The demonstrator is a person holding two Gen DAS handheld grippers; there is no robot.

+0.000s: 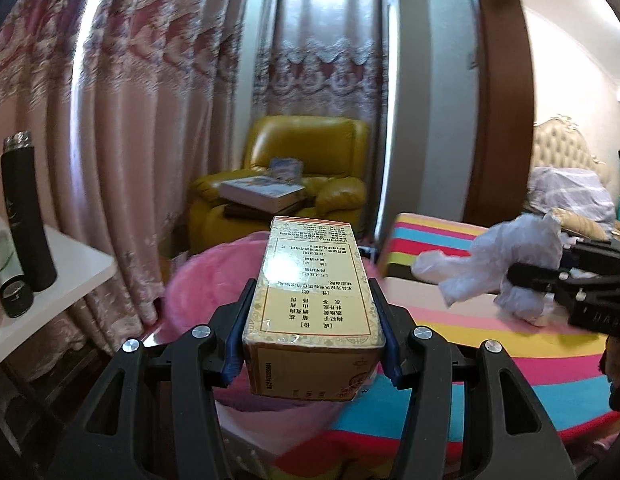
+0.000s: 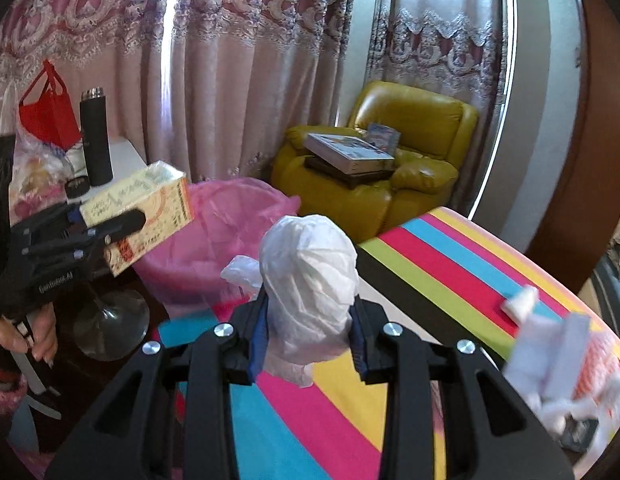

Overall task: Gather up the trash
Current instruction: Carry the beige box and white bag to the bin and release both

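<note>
A yellow printed carton (image 1: 314,316) is clamped between the left gripper (image 1: 312,332) jaws above the pink-lined bin (image 1: 205,284). A crumpled white plastic bag (image 2: 310,292) is pinched tight by the right gripper (image 2: 310,340) over the striped cloth (image 2: 450,276).

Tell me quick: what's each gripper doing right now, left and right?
Left gripper: closed on the yellow printed box.
Right gripper: closed on the crumpled white plastic bag.
</note>
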